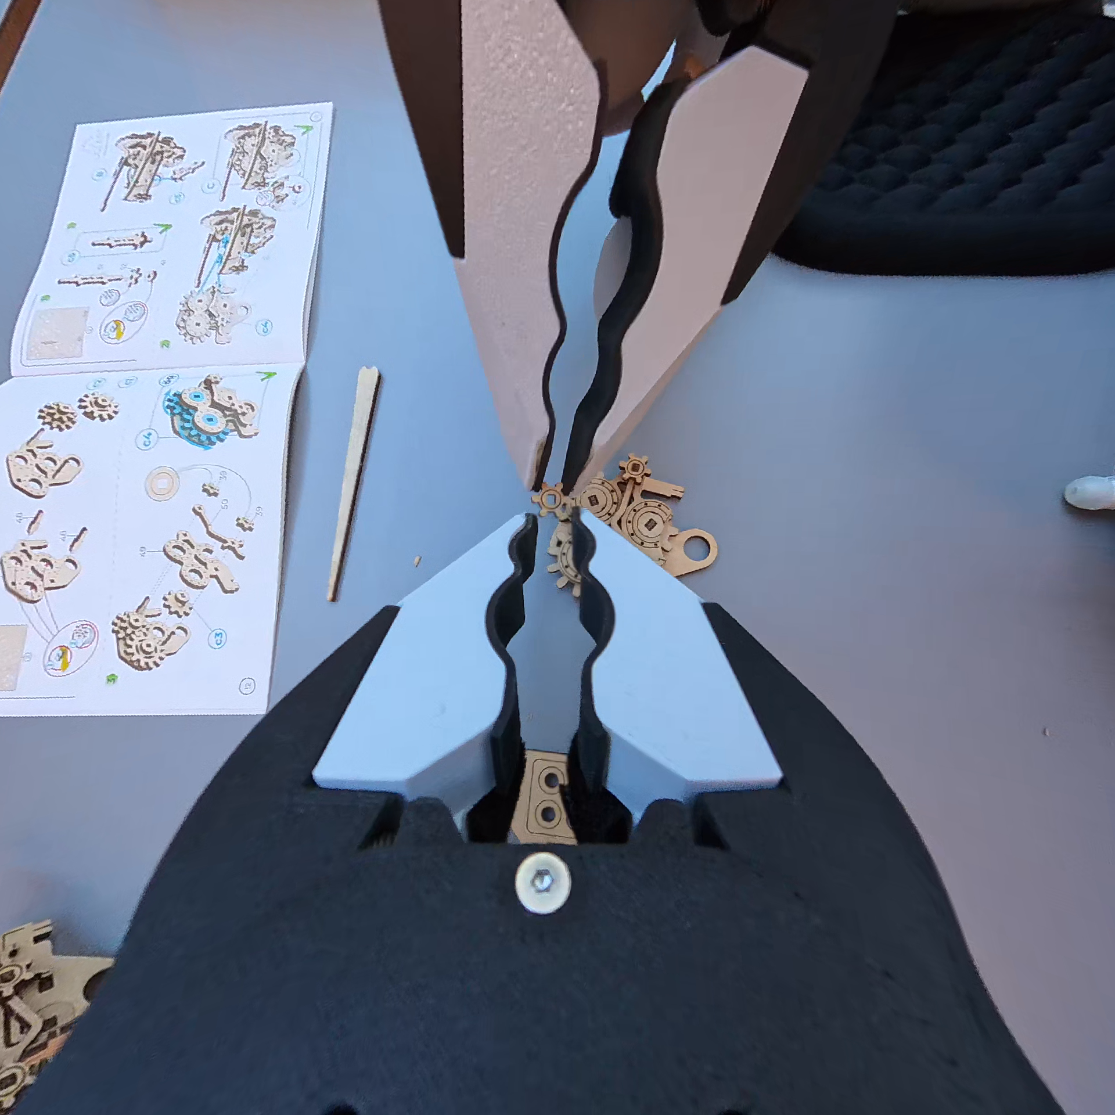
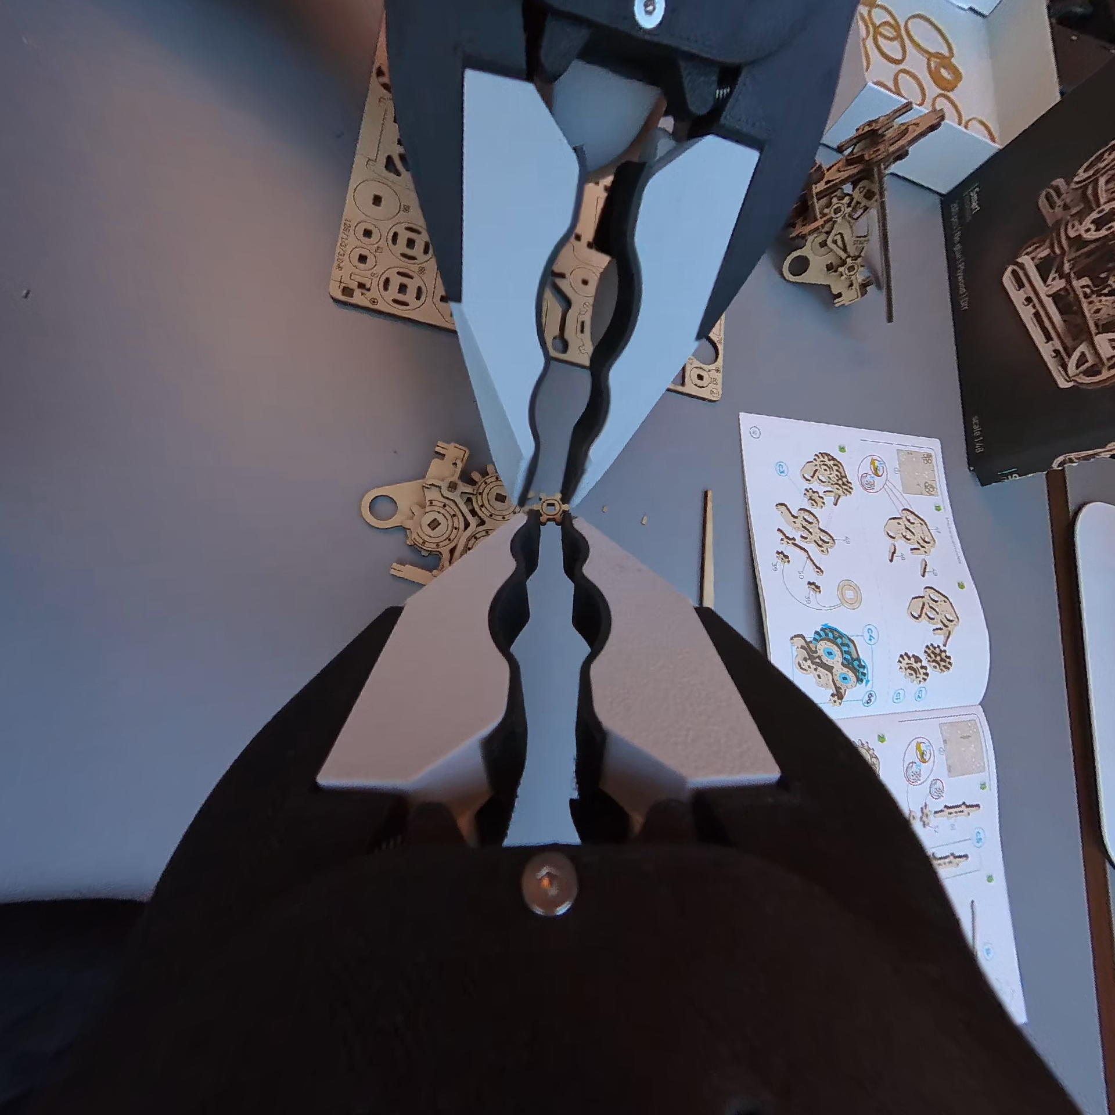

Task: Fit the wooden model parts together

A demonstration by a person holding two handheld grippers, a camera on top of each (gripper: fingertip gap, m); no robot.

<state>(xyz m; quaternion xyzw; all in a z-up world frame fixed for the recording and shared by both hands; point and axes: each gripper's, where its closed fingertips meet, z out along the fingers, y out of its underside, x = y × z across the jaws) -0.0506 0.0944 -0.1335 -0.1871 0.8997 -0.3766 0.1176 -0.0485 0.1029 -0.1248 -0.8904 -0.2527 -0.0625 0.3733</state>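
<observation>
The booklet [image 1: 163,410] lies left on the counter [image 1: 844,603], a wooden stick [image 1: 356,482] beside it. At centre both grippers meet tip to tip over a tiny gear [image 1: 550,499]. The left gripper [image 1: 555,525] has its jaws narrowed, grasping a toothed piece [image 1: 564,561]; the right gripper [image 2: 548,524] pinches the gear. I judge the gear light, thin and brittle: hold it by its edges, gently. The gear plate [image 1: 645,525] lies right, just beside.

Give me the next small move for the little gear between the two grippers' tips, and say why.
Probably ease the small gear sideways over the wooden assembly. The left gripper and right gripper meet tip to tip at the gear, and the assembly lies just beside it. Which one actually grips it is unclear.
</observation>
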